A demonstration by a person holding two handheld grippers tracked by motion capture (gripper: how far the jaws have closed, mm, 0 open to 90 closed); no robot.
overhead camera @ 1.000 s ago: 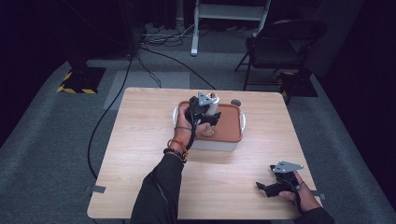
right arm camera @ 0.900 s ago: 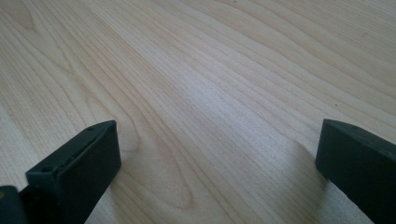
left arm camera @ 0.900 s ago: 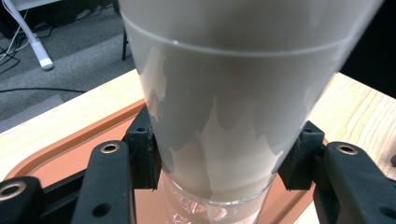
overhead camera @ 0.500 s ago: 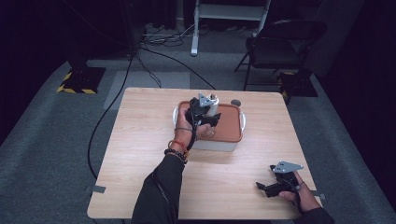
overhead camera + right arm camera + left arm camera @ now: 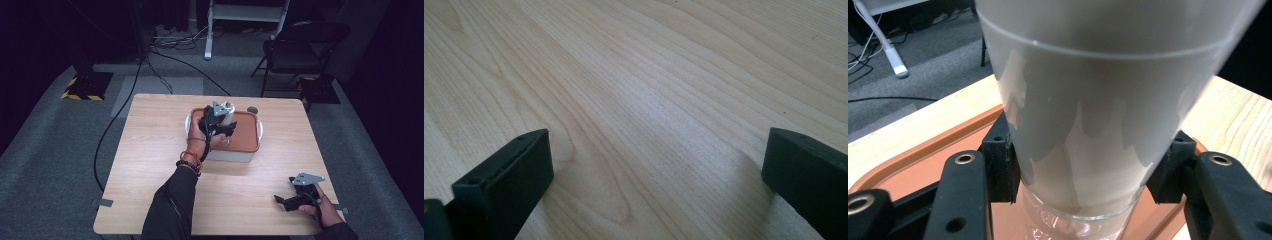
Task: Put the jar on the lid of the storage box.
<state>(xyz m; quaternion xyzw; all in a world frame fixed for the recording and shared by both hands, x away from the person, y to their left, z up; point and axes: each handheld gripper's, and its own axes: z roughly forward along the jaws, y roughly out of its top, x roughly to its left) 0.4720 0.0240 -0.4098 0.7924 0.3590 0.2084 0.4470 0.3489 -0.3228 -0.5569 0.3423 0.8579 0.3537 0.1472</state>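
The left gripper (image 5: 223,131) sits at frame centre, forearm reaching up from the bottom edge, jaws clamped; the right gripper (image 5: 286,200) lies low at lower right, jaws spread wide.

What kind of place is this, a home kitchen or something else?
Probably a recording studio or lab, not a kitchen: dark surroundings, cables trailing over grey carpet, a lone wooden table and a folding chair beside black stand bases.

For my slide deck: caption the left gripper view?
Left gripper fingers clamp a frosted glass above an orange lid.
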